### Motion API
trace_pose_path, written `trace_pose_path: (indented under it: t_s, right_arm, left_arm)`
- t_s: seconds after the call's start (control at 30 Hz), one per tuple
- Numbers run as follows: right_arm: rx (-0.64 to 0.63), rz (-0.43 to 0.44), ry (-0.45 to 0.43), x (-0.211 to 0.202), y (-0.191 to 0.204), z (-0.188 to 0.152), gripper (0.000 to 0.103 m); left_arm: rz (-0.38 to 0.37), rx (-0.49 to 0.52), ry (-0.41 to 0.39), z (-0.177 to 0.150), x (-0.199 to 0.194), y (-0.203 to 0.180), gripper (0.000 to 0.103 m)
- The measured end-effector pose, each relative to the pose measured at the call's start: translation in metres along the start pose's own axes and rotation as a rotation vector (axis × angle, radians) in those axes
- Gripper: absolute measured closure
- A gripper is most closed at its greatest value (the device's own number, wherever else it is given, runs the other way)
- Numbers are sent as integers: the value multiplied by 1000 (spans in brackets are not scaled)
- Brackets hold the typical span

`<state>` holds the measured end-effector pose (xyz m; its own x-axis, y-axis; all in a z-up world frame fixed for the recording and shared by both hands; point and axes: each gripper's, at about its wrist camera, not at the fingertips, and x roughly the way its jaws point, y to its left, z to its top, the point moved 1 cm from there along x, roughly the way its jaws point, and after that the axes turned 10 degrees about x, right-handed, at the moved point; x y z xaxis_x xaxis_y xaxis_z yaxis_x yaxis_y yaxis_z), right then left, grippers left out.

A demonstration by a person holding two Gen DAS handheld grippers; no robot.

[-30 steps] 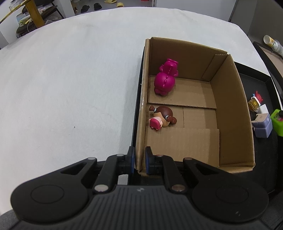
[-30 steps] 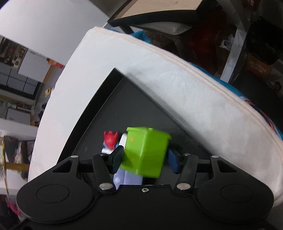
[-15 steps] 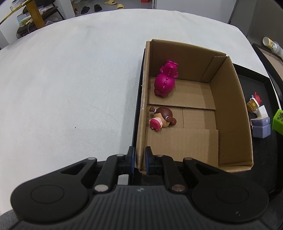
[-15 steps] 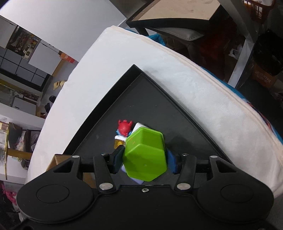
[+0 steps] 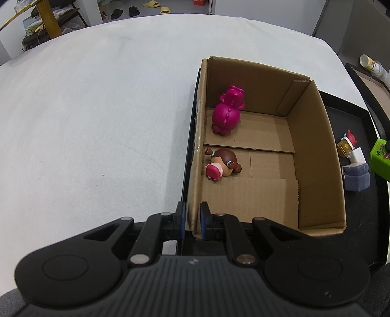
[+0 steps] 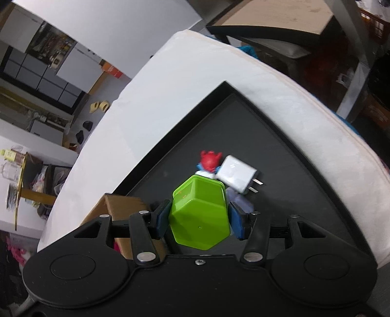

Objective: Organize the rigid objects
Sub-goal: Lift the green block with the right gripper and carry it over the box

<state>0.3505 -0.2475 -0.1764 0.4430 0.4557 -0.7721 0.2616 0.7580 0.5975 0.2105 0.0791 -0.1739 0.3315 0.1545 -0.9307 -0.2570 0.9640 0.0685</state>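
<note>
My left gripper [image 5: 191,220] is shut on the near left wall of the open cardboard box [image 5: 316,146], which stands on a black tray [image 5: 360,214]. In the box lie a magenta figure [image 5: 226,114] and a brown-haired doll [image 5: 220,163]. My right gripper [image 6: 199,217] is shut on a green hexagonal box [image 6: 199,214] and holds it above the tray [image 6: 280,151]. The green box also shows at the right edge of the left wrist view [image 5: 380,158]. Below it on the tray lie a red-topped figure [image 6: 210,159], a white plug adapter [image 6: 237,178] and a grey-blue toy [image 5: 355,176].
The tray sits on a white cloth-covered table [image 5: 97,109]. A corner of the cardboard box [image 6: 121,207] shows left of the right gripper. A dark side table [image 6: 280,22] and room clutter lie beyond the table edge. A paper cup [image 5: 370,64] stands far right.
My right gripper has risen and swung left with the green box, so more of the tray, the plug adapter and the cardboard box corner now show. The left gripper has stayed put.
</note>
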Motion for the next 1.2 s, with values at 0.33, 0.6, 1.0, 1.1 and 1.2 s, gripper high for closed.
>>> trace_pose_path:
  t_s: [0.33, 0.6, 1.0, 1.1, 1.2]
  right_arm:
    - [-100, 26, 13, -1, 38, -23, 53]
    - [-150, 56, 24, 4, 66, -37, 53]
    - [-200, 91, 47, 16, 101, -54, 53]
    - [-211, 90, 57, 22, 109, -58, 53]
    - [-225, 91, 65, 27, 118, -62, 53]
  left_arm:
    - [-11, 5, -2, 0, 0, 1, 92]
    - [-27, 8, -9, -1, 0, 3, 92]
    - [-62, 12, -18, -3, 1, 8, 92]
    - [-70, 12, -19, -3, 1, 10, 92]
    - [-77, 11, -20, -3, 1, 11, 92]
